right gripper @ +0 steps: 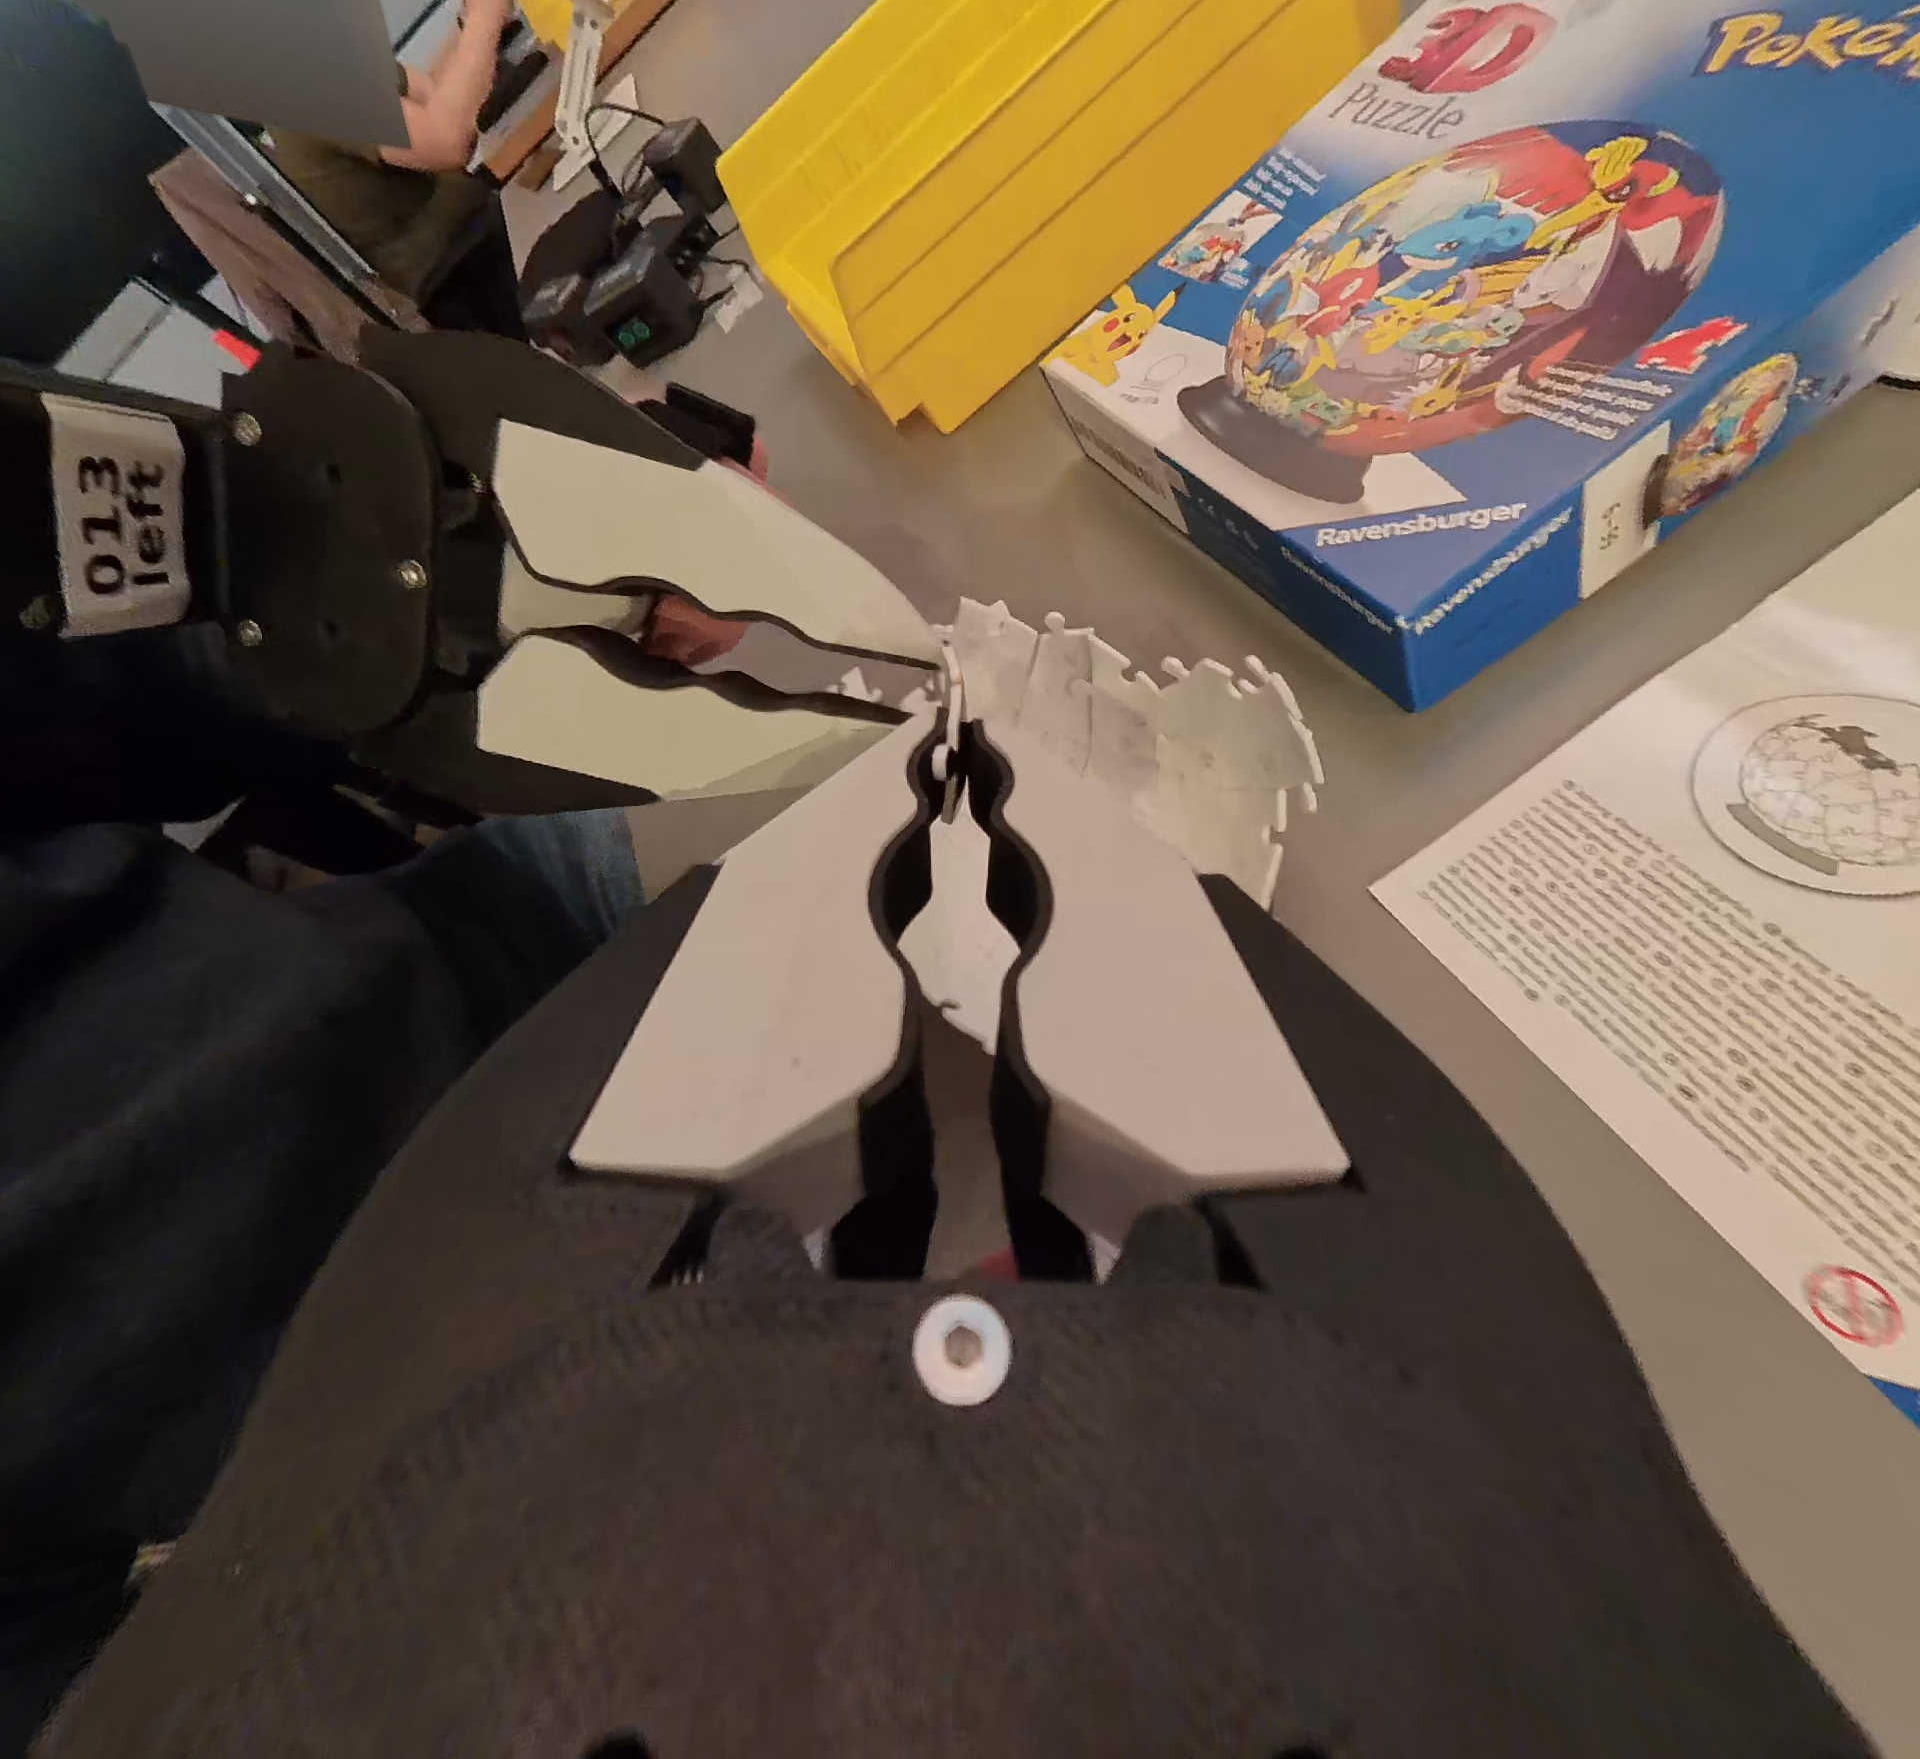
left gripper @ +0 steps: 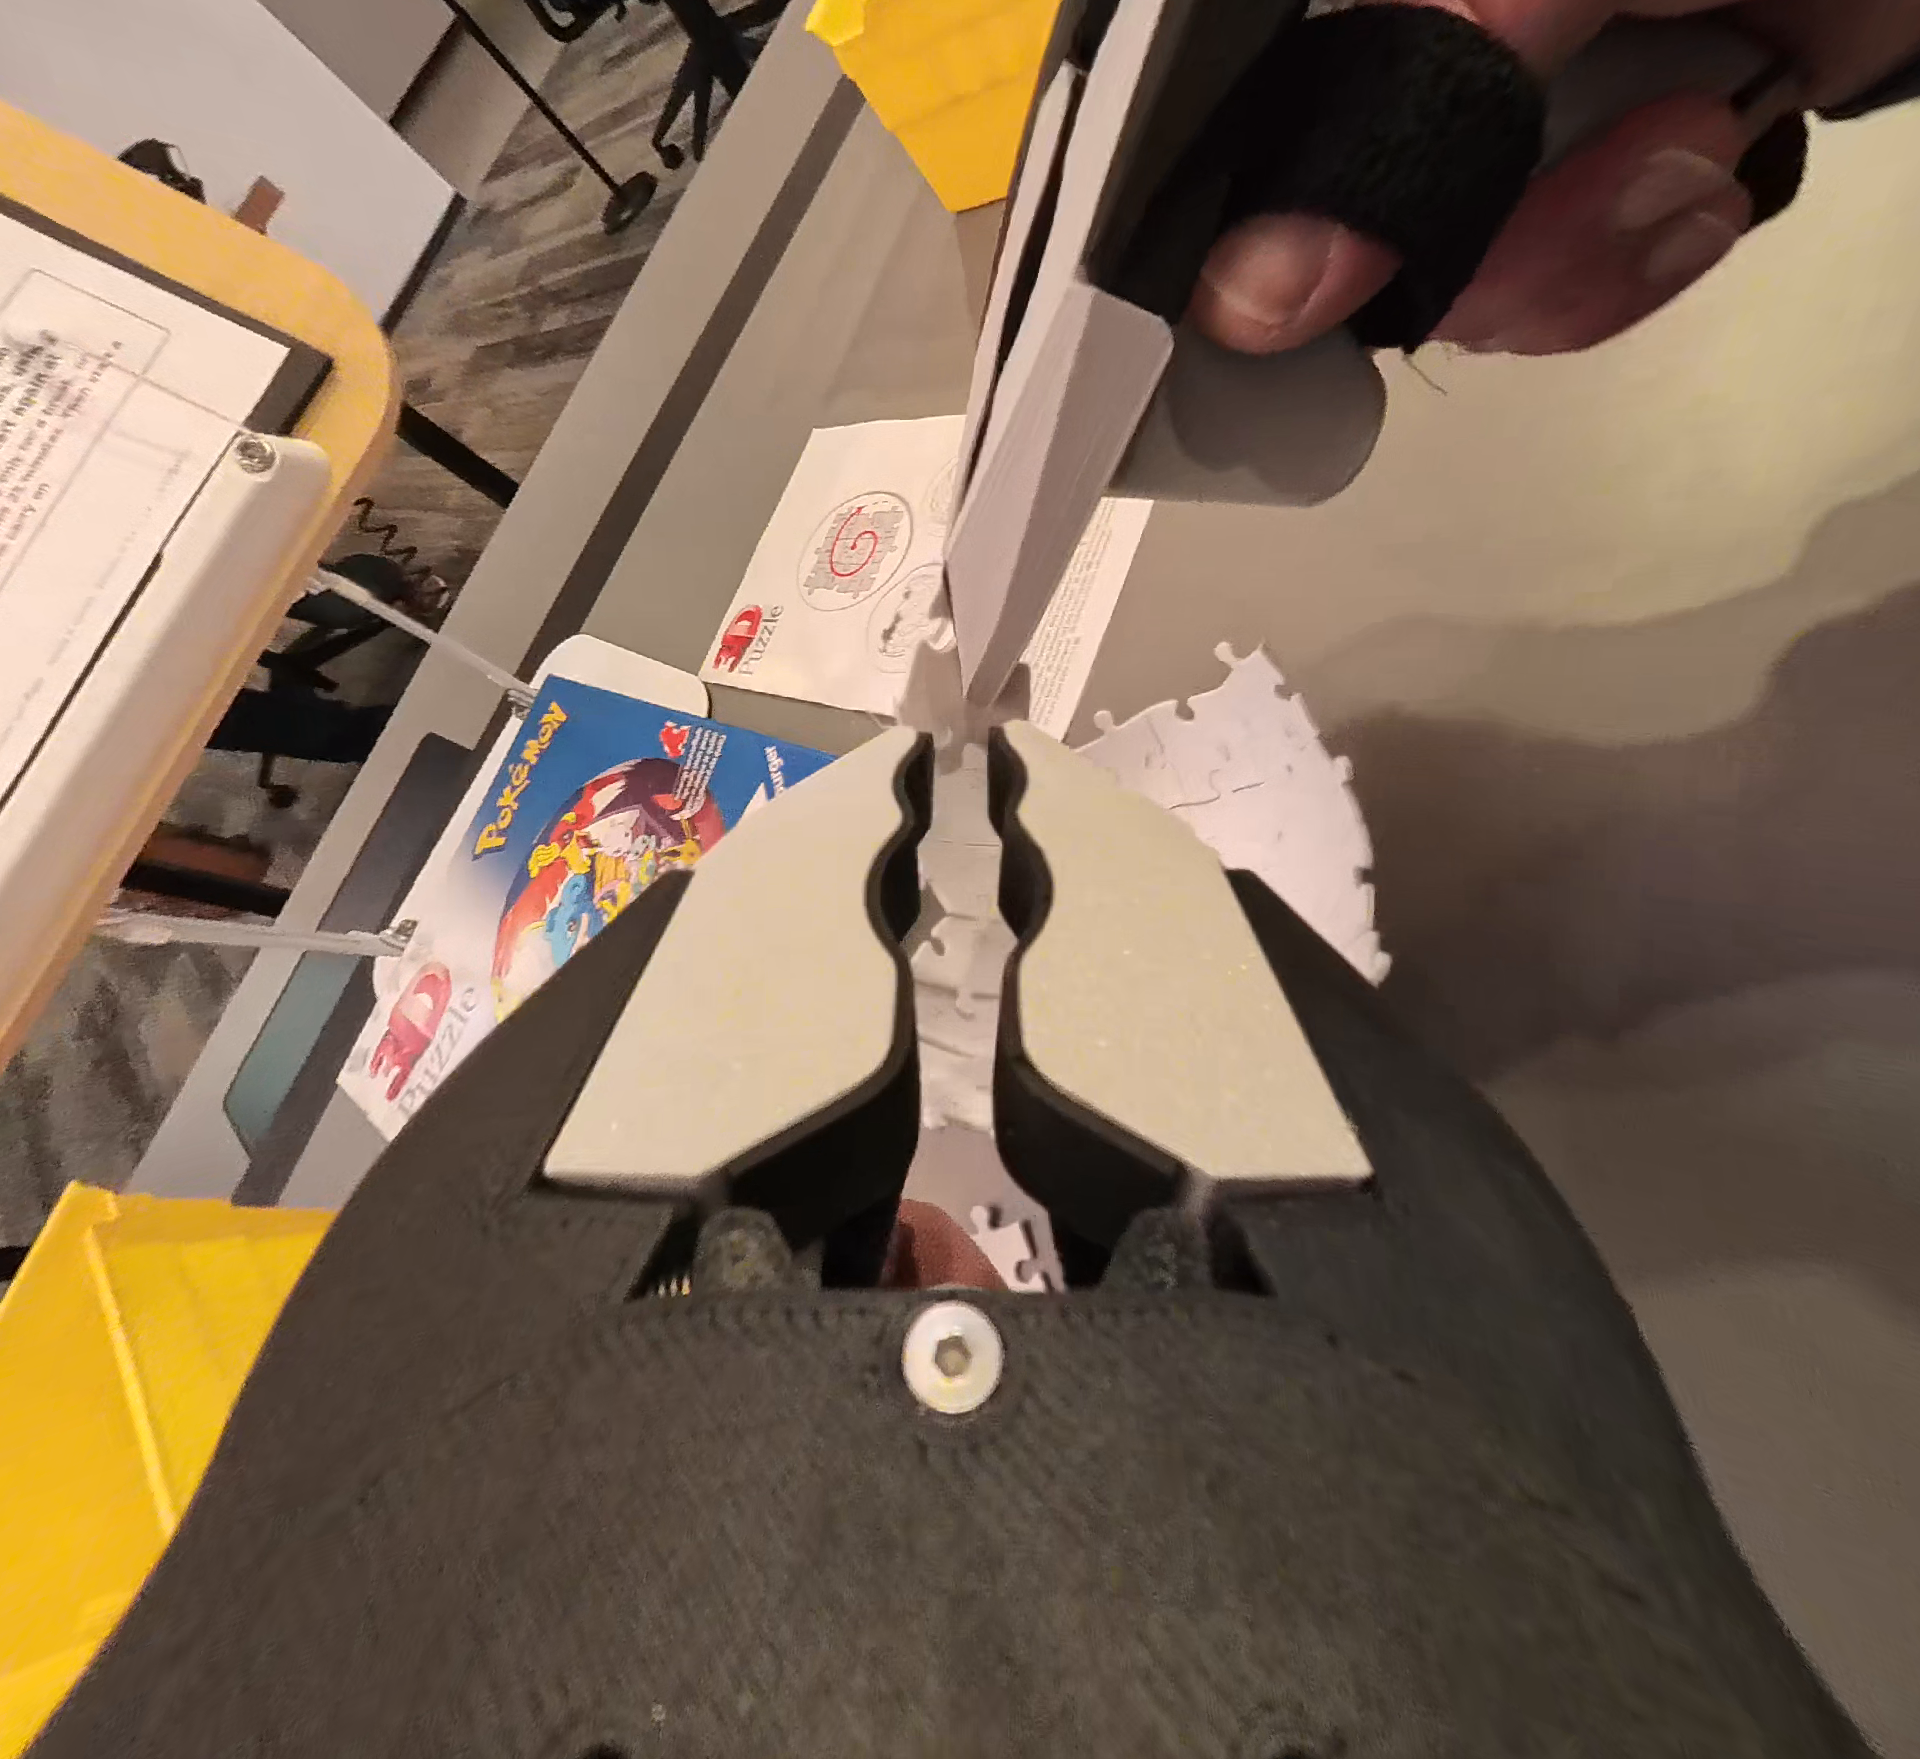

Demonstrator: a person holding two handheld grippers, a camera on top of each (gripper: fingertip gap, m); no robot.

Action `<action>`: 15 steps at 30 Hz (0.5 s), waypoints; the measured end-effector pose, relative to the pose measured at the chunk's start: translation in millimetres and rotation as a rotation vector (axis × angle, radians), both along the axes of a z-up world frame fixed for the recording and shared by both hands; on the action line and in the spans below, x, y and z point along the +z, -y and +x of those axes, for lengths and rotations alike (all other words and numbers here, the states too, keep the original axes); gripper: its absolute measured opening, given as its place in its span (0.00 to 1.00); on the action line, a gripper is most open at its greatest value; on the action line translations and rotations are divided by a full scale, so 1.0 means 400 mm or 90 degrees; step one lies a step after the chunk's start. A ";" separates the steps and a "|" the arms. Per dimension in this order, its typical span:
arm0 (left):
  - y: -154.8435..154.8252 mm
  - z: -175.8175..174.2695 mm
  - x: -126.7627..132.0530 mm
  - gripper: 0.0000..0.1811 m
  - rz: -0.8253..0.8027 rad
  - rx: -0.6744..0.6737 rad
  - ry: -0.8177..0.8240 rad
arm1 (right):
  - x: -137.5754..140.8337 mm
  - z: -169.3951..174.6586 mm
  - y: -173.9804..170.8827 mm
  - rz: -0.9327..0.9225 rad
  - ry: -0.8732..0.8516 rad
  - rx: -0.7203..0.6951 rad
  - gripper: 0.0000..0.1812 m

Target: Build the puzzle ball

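A partly built white puzzle ball shell (right gripper: 1195, 753) rests on the grey table; it also shows in the left wrist view (left gripper: 1247, 774). My left gripper (left gripper: 961, 753) is shut on the shell's rim, with white pieces showing between its fingers. In the right wrist view the left gripper (right gripper: 923, 691) reaches in from the left. My right gripper (right gripper: 956, 759) is shut on a single white puzzle piece (right gripper: 951, 779), seen edge-on. It holds the piece against the rim right beside the left gripper's tips. In the left wrist view the right gripper (left gripper: 977, 696) comes down from above with the piece (left gripper: 930, 681).
The puzzle box (right gripper: 1507, 338) lies behind the shell. Stacked yellow bins (right gripper: 1039, 151) stand at the back. A printed instruction sheet (right gripper: 1714, 982) lies to the right. A second yellow bin (left gripper: 104, 1346) sits at the lower left of the left wrist view. A person's hand (left gripper: 1558, 151) holds the right gripper. My left and right fingertips are right by each other.
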State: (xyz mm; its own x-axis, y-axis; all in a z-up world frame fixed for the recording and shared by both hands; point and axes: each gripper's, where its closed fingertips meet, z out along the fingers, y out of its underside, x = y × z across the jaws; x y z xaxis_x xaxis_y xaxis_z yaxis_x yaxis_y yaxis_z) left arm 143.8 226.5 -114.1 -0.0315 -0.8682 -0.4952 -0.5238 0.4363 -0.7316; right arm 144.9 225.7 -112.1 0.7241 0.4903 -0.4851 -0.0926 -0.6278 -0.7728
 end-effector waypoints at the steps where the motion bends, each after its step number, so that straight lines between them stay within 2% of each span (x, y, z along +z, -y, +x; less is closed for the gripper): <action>1: 0.000 0.000 0.001 0.06 -0.008 -0.001 0.002 | -0.007 0.010 0.003 -0.005 0.019 0.002 0.00; 5: -0.014 -0.001 0.015 0.12 -0.070 -0.034 -0.018 | -0.010 0.027 0.032 -0.012 0.102 0.063 0.00; 7: 0.028 0.003 0.012 0.14 -0.153 -0.106 -0.049 | -0.001 0.013 0.044 -0.004 0.147 0.105 0.00; 10: 0.067 0.010 0.019 0.09 -0.213 -0.161 -0.059 | 0.008 -0.008 0.053 0.010 0.198 0.149 0.00; 12: 0.065 0.012 0.014 0.07 -0.232 -0.159 -0.057 | 0.004 -0.004 0.051 0.018 0.229 0.154 0.01; 15: 0.063 0.011 0.016 0.04 -0.288 -0.146 -0.042 | 0.007 0.005 0.039 0.029 0.215 0.123 0.05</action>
State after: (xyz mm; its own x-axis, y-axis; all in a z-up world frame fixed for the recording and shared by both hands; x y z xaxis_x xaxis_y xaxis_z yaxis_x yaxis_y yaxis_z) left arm 148.1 201.4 -107.7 -0.2652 -0.9622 -0.0626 -0.5029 0.1934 -0.8424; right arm 146.9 210.0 -109.2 0.7317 0.6488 -0.2091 0.2887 -0.5728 -0.7672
